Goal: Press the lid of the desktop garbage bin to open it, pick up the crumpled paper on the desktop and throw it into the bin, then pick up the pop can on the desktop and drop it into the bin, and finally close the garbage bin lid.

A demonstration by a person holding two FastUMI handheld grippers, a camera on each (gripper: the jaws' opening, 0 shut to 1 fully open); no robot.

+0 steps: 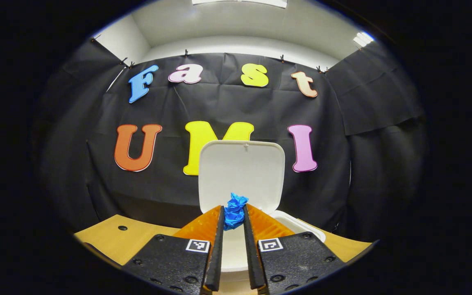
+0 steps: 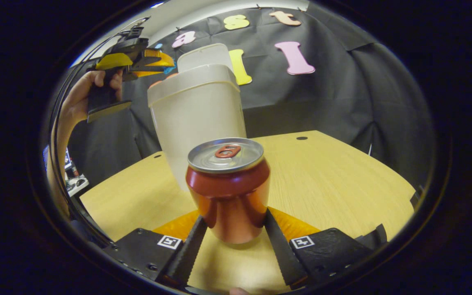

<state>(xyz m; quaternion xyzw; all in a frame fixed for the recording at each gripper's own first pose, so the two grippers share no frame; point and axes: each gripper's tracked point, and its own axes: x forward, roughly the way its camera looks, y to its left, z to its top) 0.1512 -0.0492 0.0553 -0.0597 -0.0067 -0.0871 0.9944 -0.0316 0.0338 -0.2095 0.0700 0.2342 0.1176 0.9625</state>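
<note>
**Paper over open bin; can framed for grasp**

Left gripper (image 1: 233,215) pinches the blue crumpled paper (image 1: 235,209) between both fingers, held above the open bin (image 1: 301,224), lid (image 1: 242,172) upright behind. To drop cleanly: centre over the opening, then spread the fingers fully.

Right gripper (image 2: 232,229) straddles the pop can (image 2: 228,188), upright on the desk (image 2: 326,180) in front of the bin; whether the fingers actually press it, I cannot tell.
</note>
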